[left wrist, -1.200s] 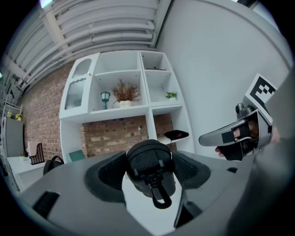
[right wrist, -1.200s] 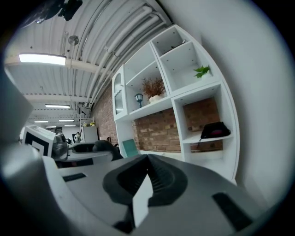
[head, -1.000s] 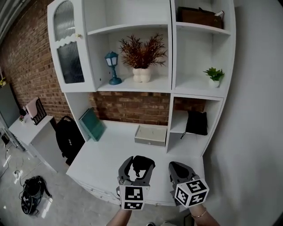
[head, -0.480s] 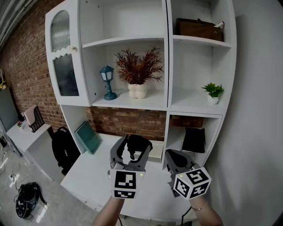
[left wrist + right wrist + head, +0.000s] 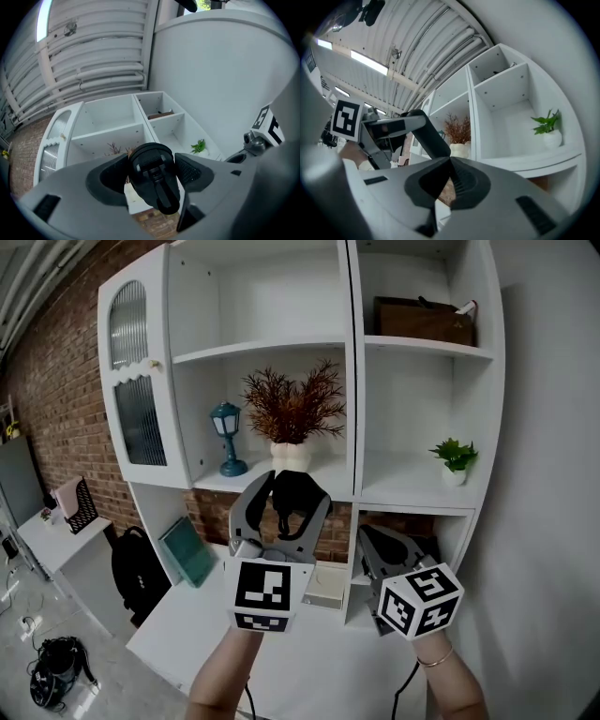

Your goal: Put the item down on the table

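Black plastic item (image 5: 300, 510) sat mid-frame, clamped in the wide-spread left gripper (image 5: 294, 491), well above the white table (image 5: 211, 620). Looked rigid, light, slick; best gripped across its round body. Right gripper (image 5: 450, 171) closed, empty.

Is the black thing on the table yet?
Not yet. Done: the left gripper has the black item clamped between its jaws. In hand: it is held high, in front of the shelves. Left: lower it onto the white table and let go.

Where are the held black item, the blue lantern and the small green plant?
black item (image 5: 153, 179): left gripper view, its middle.
blue lantern (image 5: 225, 420): head view, its lamp head.
small green plant (image 5: 455, 453): head view, its leaves.
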Tool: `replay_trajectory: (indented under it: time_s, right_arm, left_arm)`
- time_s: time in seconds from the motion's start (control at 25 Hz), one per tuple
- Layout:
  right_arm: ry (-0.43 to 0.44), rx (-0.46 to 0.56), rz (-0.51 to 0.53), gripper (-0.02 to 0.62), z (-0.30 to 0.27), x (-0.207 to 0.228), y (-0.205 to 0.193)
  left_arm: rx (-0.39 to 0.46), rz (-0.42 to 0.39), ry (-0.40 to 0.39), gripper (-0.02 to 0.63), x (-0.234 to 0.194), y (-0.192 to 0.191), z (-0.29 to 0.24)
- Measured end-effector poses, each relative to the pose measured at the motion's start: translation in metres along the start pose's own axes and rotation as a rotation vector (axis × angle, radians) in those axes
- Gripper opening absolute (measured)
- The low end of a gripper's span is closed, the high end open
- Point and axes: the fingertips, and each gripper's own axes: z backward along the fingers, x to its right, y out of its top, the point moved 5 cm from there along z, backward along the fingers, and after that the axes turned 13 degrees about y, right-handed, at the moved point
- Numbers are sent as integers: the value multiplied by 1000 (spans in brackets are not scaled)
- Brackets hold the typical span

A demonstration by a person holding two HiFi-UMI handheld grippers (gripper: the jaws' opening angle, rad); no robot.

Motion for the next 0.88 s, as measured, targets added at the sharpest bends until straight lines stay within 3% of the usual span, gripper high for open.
replay_trajectory:
  time_s: [0.88]
  right_arm:
    - [51, 126, 119, 2, -37, 18, 103]
  left_arm:
    - [318, -112, 162, 308, -50, 160, -96]
